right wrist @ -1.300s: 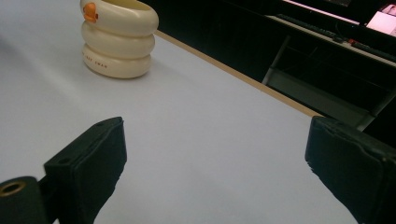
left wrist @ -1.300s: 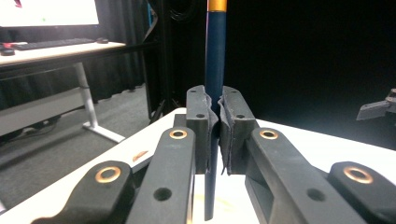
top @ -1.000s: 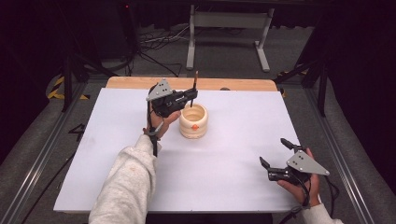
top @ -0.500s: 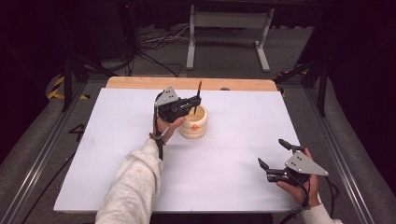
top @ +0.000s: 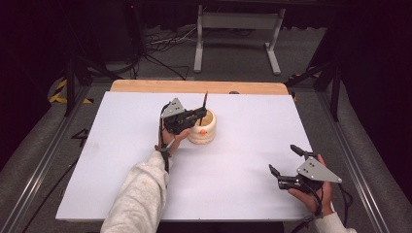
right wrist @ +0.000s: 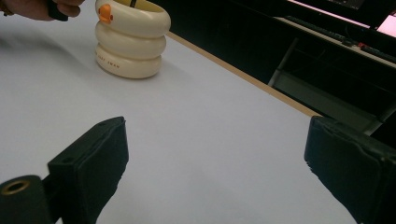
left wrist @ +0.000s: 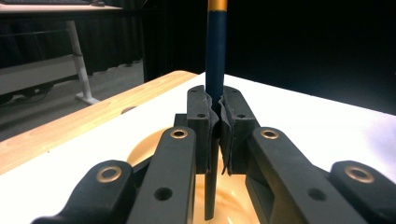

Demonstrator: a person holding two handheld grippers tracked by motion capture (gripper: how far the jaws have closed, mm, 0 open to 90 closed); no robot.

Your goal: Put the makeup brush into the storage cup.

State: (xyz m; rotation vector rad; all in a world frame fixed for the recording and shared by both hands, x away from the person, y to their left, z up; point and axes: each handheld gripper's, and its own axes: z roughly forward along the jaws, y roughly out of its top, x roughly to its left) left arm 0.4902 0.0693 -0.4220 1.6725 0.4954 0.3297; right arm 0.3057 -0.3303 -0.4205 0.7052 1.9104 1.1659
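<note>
White surface [top: 121, 160], dark room: left tool [left wrist: 215, 123] pinches a pencil [left wrist: 215, 51] upright, so it drops into the cream holder [top: 206, 133]; right tool [top: 287, 164] idles, spread.

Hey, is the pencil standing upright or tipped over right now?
Upright. The pencil stands vertical, clamped between the left hand-held gripper's pads, its lower end pointing down into the cream ringed cup.

A white surface [top: 121, 160] with a bare wooden strip along its far edge carries a cream ringed holder [top: 206, 133], standing upright near the far middle.
</note>
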